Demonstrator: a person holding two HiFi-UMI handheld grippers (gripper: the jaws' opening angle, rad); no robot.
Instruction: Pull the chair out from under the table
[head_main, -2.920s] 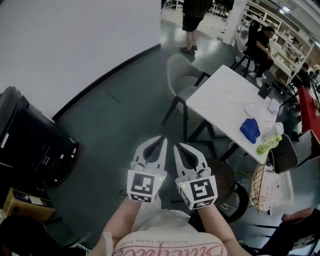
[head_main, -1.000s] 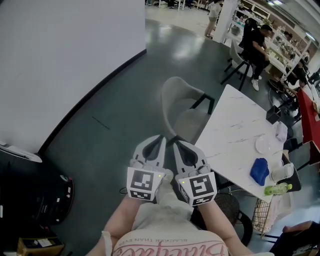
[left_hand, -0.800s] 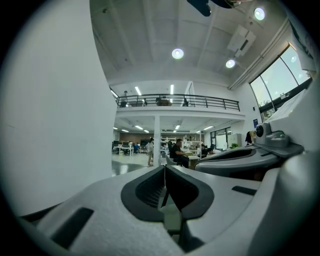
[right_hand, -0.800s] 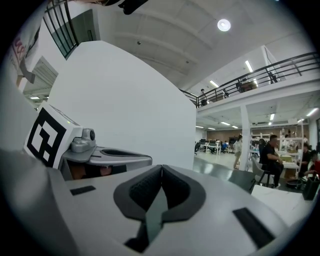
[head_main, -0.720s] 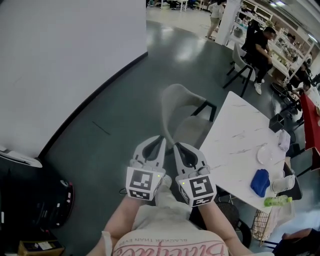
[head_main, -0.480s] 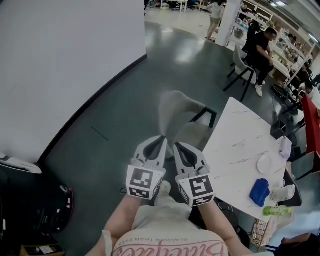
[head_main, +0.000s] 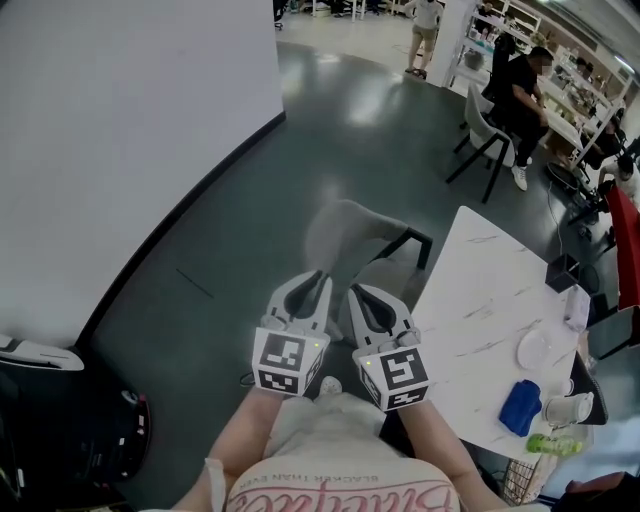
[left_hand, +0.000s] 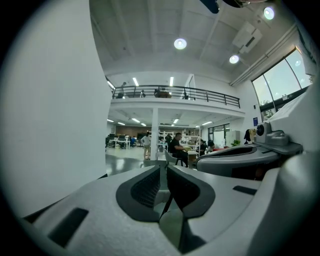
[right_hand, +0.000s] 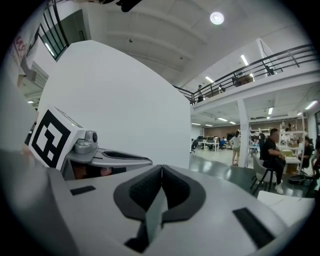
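Well, the grey shell chair (head_main: 345, 228) stands in the middle of the head view, its curved back toward the open dark floor (head_main: 300, 140) at the left and its seat and black legs turned toward the white marble table (head_main: 480, 300) at the right. The seat comes right up to the table's left edge; how far it goes under cannot be made out.

Just below the chair in the frame sit the two hand-held tools, side by side and pointing at it. The left gripper (head_main: 318, 277) has its jaws brought together with only a sliver of a gap and nothing in it. The right gripper (head_main: 357, 292) has its jaws pressed fully together — likewise empty. Whether either tip touches the chair's back is unclear from here.

On the tabletop, toward the lower right of the frame, lie a white plate (head_main: 533, 349), a blue cloth (head_main: 521, 407) and a green bottle (head_main: 545, 445). A white wall (head_main: 120, 130) fills the upper left. At the upper right a person (head_main: 525, 90) sits on another chair — well apart from all this.
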